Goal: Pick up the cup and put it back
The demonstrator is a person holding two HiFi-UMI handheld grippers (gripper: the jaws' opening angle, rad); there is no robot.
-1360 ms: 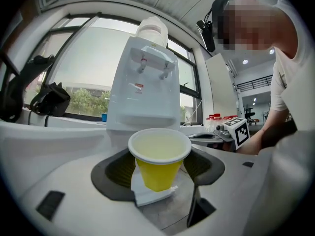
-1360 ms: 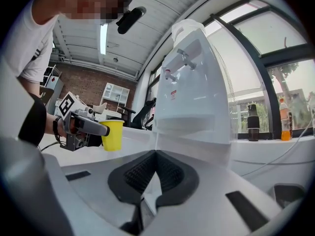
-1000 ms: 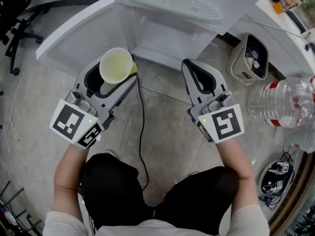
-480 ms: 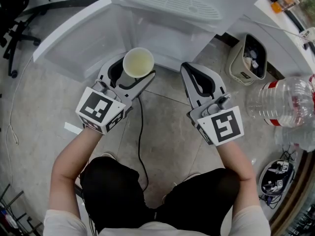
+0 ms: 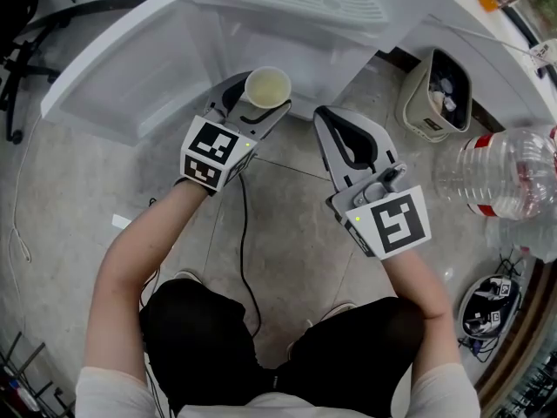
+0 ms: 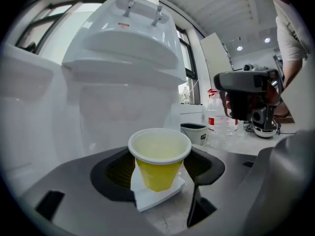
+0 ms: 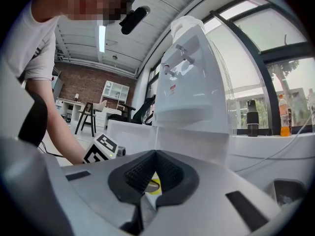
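Observation:
A yellow paper cup (image 5: 267, 87) with a pale inside stands upright between the jaws of my left gripper (image 5: 258, 103), which is shut on it. It hangs just in front of the lower part of the white water dispenser (image 5: 287, 7). In the left gripper view the cup (image 6: 157, 176) fills the middle, its wall held between the dark pads, and looks empty. My right gripper (image 5: 329, 122) hovers to the right of the cup, shut with nothing in it. Its ribbed pads (image 7: 140, 173) meet in the right gripper view, and a bit of the yellow cup (image 7: 153, 186) shows beyond them.
A white panel (image 5: 122, 68) juts out left of the dispenser. To the right stand a small bin (image 5: 439, 103) with rubbish and a large clear plastic bottle (image 5: 500, 185). A black cable (image 5: 248, 259) runs over the tiled floor between my arms.
My left gripper has carried the cup rightward and forward, from the left of the panel up to the dispenser's front. The right gripper has barely moved.

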